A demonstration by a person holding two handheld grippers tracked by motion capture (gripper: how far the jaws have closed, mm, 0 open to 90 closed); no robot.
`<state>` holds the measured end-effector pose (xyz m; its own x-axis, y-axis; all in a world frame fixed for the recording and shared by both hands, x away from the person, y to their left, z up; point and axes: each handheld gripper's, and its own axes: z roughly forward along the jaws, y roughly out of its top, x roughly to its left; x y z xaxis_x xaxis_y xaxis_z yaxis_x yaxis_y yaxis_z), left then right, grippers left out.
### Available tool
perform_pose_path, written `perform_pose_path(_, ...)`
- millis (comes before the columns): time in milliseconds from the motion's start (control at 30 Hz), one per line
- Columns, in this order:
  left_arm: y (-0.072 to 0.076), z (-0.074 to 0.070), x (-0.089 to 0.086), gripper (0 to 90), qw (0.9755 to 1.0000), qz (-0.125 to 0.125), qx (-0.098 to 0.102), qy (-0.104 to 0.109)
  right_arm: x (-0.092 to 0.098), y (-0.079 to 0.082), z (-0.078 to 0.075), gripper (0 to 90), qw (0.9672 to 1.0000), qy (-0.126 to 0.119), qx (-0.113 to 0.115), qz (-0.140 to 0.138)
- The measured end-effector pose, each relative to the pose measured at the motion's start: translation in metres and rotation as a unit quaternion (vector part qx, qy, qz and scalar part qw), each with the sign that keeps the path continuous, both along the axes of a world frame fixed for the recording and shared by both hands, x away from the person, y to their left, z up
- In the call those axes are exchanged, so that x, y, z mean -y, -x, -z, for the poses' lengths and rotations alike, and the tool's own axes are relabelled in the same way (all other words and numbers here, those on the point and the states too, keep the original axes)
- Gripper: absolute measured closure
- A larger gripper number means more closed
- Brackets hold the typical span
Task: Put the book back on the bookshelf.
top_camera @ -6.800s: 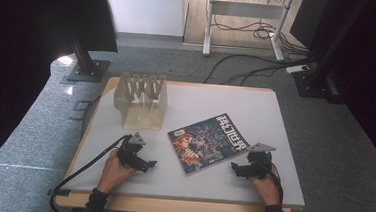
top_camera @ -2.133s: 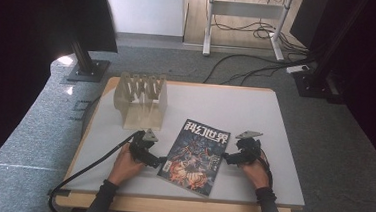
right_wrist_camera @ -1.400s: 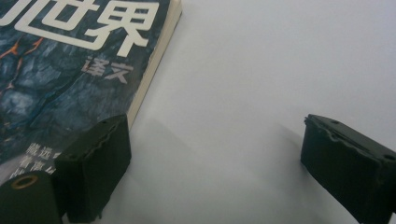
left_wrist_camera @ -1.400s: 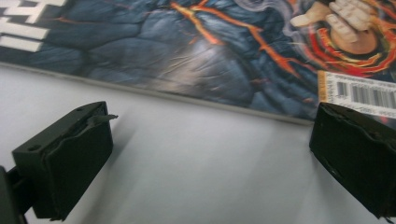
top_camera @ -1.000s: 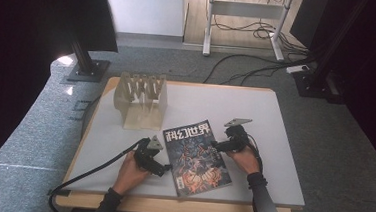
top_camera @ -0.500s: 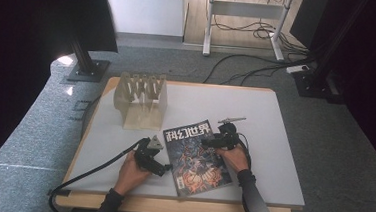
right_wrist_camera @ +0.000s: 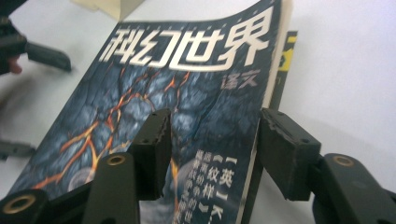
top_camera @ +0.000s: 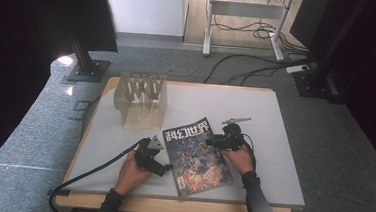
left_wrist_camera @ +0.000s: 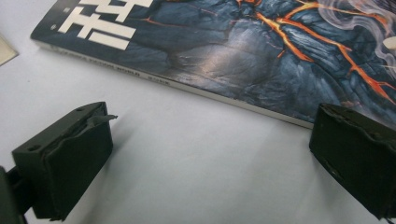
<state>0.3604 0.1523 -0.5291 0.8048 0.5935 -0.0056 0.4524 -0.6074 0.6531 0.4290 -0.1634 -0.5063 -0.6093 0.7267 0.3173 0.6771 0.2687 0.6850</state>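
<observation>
Magazine (top_camera: 197,156) titled 科幻世界, glossy lava-crack cover; your right tongs (right_wrist_camera: 212,147) have been closing astride its lifted edge, left tongs (left_wrist_camera: 210,163) open

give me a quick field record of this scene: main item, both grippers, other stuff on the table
main item: magazine, dark cover with orange cracks and white title, lying on the table
right gripper: jaws either side of the magazine's open edge, one over the cover, one past the edge; they have just been closing, and the cover edge lifts a little; pads pressing yet: cannot tell
left gripper: open, nothing between the jaws, at the spine side; one jaw overlaps the spine edge, contact unclear
other item: wooden slotted rack, beyond the magazine
hands: one on each gripper
</observation>
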Motion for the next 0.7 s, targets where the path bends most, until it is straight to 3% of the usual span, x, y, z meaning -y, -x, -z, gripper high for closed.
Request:
perform_pose_path(133,0.0,0.0,0.0,0.0,1.0,0.001,0.0,0.0,-0.005,-0.013,0.005,49.4,0.9998,-0.015,-0.007,0.013)
perform_pose_path(267,0.0,0.0,0.0,0.0,1.0,0.001,0.0,0.0,0.0,-0.011,0.009,52.4,0.9995,-0.021,-0.019,0.011)
perform_pose_path(367,0.0,0.0,0.0,0.0,1.0,0.001,-0.001,0.0,0.006,-0.001,0.01,58.2,0.9984,-0.043,-0.034,-0.014)
perform_pose_path(467,0.0,0.0,0.0,0.0,1.0,0.001,0.0,0.0,0.003,-0.001,0.006,60.2,0.9991,-0.03,-0.025,-0.016)
perform_pose_path(533,0.0,0.0,0.0,0.0,1.0,0.001,0.0,0.0,-0.007,-0.008,0.002,61.9,0.9996,0.007,-0.013,-0.024)
perform_pose_path(700,0.0,0.0,0.0,0.0,1.0,0.001,0.0,0.0,-0.02,-0.014,-0.002,71.8,0.999,0.029,-0.001,-0.034)
